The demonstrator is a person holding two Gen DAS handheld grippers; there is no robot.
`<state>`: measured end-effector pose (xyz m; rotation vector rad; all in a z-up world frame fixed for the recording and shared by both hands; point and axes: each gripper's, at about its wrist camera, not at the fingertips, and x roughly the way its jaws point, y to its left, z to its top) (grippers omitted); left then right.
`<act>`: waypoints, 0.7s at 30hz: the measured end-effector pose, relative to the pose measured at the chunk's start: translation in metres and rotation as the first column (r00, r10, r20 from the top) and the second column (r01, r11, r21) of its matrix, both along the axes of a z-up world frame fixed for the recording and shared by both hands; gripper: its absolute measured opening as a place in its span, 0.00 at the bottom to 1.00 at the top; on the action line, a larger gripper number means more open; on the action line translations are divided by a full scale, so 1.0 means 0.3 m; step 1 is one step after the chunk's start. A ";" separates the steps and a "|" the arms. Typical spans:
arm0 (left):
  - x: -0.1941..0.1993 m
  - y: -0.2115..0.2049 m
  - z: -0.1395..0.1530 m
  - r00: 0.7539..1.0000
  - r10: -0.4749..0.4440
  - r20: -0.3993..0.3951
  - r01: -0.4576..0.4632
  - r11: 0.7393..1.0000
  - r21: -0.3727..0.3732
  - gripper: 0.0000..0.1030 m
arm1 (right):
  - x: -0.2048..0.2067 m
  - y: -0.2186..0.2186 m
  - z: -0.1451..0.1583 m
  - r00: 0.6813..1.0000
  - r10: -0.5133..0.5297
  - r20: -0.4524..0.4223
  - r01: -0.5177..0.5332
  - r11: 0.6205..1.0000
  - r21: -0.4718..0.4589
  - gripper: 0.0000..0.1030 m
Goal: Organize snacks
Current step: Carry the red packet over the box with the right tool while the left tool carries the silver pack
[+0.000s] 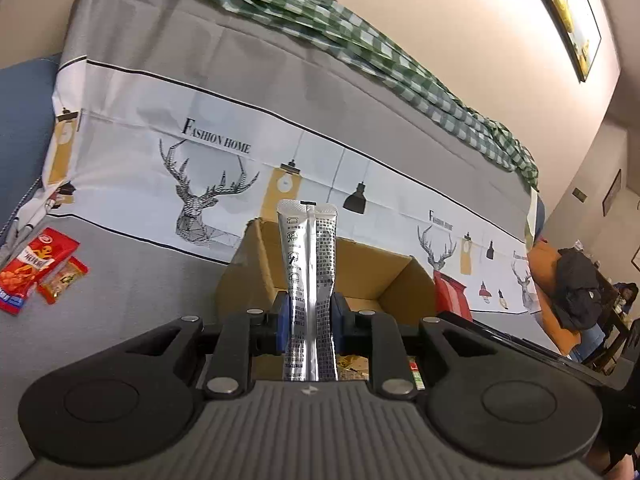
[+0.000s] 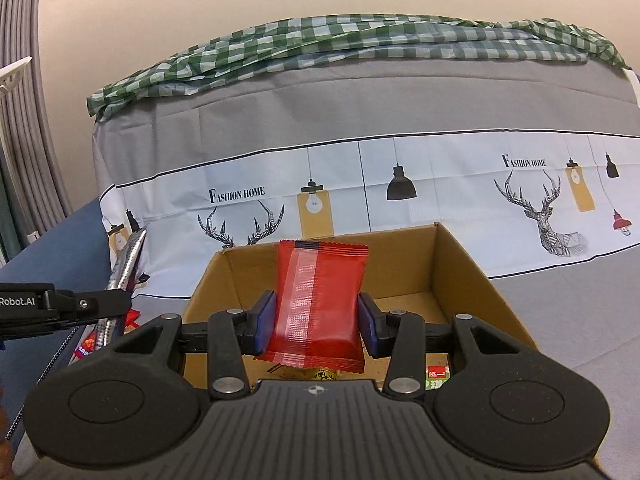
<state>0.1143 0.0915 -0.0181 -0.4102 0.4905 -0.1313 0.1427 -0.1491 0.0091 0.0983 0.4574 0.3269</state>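
The left claw (image 1: 308, 316) is clamped on a silver stick sachet (image 1: 307, 264), held upright at its lower half, just in front of the cardboard box (image 1: 404, 280). The right claw (image 2: 316, 320) is closed on a red snack packet (image 2: 320, 300), gripped by its two long sides and hanging over the open box (image 2: 460, 264).

Both packs look light, thin and soft. The foil probably slides easily between the pads, so a hold across the flat middle seems safer than one near the sealed ends. The tall sachet may bend above the grip.

The box is open on top, and some packets already lie on its floor, seen only in part. Its walls stand close on both sides of the red packet, so I think the release should be straight down. To the left of the box, two more red packets (image 1: 40, 268) lie on the grey sofa cover (image 1: 132, 280), well apart from it, with free room around them.
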 end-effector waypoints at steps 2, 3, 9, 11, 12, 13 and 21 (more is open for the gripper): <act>0.001 -0.013 0.000 1.000 -0.011 0.012 0.011 1.000 0.007 0.22 | 0.000 -0.001 0.000 1.000 0.001 0.000 -0.001 1.000 0.005 0.43; 0.002 -0.020 0.000 1.000 -0.018 0.015 0.018 1.000 0.015 0.22 | 0.000 -0.001 0.000 1.000 0.002 0.001 -0.002 1.000 0.006 0.43; 0.007 -0.038 -0.003 0.999 -0.039 0.017 0.039 0.999 0.025 0.22 | 0.007 0.007 -0.003 1.000 -0.006 -0.006 0.006 1.000 -0.004 0.43; 0.007 -0.041 0.001 0.999 -0.041 0.026 0.041 0.999 0.027 0.22 | 0.010 0.009 -0.001 1.000 -0.008 -0.009 0.008 1.000 -0.003 0.43; 0.007 -0.041 0.002 0.999 -0.042 0.027 0.042 0.999 0.026 0.22 | 0.011 0.009 -0.001 1.000 -0.010 -0.008 0.009 1.000 -0.005 0.43; 0.008 -0.041 0.003 0.999 -0.043 0.029 0.043 0.999 0.023 0.22 | 0.011 0.010 -0.001 1.000 -0.011 -0.007 0.011 1.000 -0.007 0.43; 0.010 -0.036 0.005 0.999 -0.040 0.031 0.039 0.999 0.017 0.22 | 0.010 0.025 -0.005 1.000 -0.013 -0.012 0.013 1.000 -0.021 0.43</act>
